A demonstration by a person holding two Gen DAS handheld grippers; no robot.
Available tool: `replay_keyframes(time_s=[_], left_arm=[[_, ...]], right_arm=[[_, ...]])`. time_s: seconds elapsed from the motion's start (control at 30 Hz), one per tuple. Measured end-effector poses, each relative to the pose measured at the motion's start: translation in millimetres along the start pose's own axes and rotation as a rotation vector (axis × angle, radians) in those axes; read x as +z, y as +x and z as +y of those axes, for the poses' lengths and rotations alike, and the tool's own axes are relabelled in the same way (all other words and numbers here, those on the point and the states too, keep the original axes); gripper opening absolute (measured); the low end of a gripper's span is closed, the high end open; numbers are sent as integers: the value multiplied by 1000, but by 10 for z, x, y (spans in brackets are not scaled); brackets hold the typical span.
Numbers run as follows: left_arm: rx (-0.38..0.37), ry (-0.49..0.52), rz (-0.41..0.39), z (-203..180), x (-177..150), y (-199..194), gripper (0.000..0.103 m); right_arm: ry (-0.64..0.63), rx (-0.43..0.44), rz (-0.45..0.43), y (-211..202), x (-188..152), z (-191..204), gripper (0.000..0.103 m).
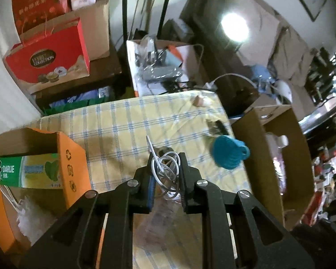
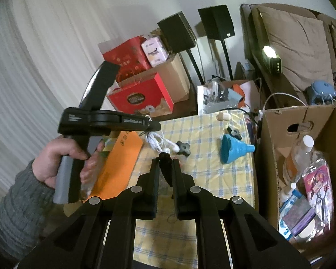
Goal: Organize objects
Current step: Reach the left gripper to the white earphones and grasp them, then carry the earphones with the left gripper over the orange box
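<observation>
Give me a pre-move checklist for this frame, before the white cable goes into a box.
1. Left hand-held gripper shut on the white cable: ok.
2. Cable clear of the checked cloth: cannot tell; in the right wrist view its loops hang beside a black knob.
3. Orange box open at the top: ok; a green toothpaste carton and other white cable already lie inside.
4. Right hand-held gripper shut on a small black object: ok.
5. Blue funnel out of the left gripper's way: ok, it lies to the right.
</observation>
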State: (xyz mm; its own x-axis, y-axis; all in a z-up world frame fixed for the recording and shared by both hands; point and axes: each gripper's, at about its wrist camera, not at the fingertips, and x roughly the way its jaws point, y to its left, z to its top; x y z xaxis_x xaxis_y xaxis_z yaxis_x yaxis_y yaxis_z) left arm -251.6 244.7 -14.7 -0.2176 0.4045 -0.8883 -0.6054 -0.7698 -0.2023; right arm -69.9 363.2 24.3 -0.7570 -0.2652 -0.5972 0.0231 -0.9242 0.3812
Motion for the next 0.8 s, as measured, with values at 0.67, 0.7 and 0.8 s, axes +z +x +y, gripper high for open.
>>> replay_keyframes(time_s=[0.67,0.7,0.8], left_arm=[[-77,-63,-169,771,-632,-1360,16],[-69,-70,-176,856,-670,-1425,16],[-45,-93,-189,1108,-785,-1578,16]], right_arm=[[-102,83,-19,-107,249,815,9],[-112,93,-19,-97,255,882,9],[-137,122,-16,-48,270,1076,9]])
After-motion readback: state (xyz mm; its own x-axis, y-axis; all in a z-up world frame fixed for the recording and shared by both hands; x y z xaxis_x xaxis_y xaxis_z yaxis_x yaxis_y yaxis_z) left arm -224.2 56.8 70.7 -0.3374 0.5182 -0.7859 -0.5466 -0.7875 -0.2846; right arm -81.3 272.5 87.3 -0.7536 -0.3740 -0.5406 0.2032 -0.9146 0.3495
